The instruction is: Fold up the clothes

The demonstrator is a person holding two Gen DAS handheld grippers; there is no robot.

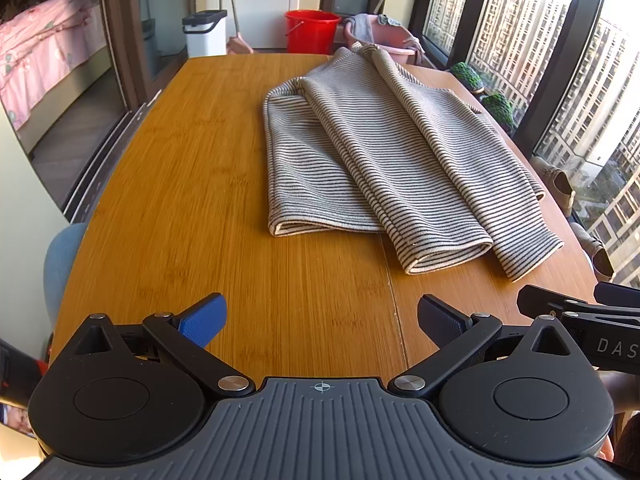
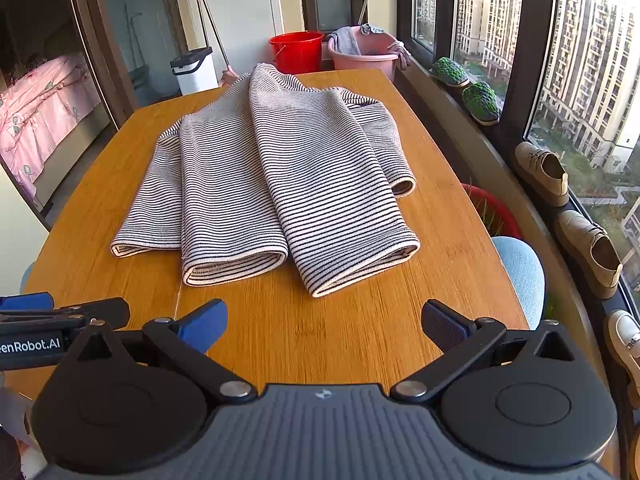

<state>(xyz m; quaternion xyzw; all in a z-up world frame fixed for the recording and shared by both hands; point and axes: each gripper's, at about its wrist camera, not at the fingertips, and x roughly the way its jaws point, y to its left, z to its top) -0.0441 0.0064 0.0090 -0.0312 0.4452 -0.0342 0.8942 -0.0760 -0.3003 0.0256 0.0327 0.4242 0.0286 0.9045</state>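
Jaws on both the left gripper (image 1: 322, 322) and right gripper (image 2: 324, 326) are standing wide apart, holding nothing. The grey-and-cream striped knit garment (image 2: 276, 176) is lying ahead of them on the warm wooden bench (image 2: 320, 340). Judging so, each should be pinching one near hem corner squarely.

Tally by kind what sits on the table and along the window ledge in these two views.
Striped grey-and-white knit garment on the wooden table: 1
Green textured slippers on the ledge: 2
Beige leather shoes on the ledge: 2
White shoe, partly cut off by the frame: 1
Total: 6
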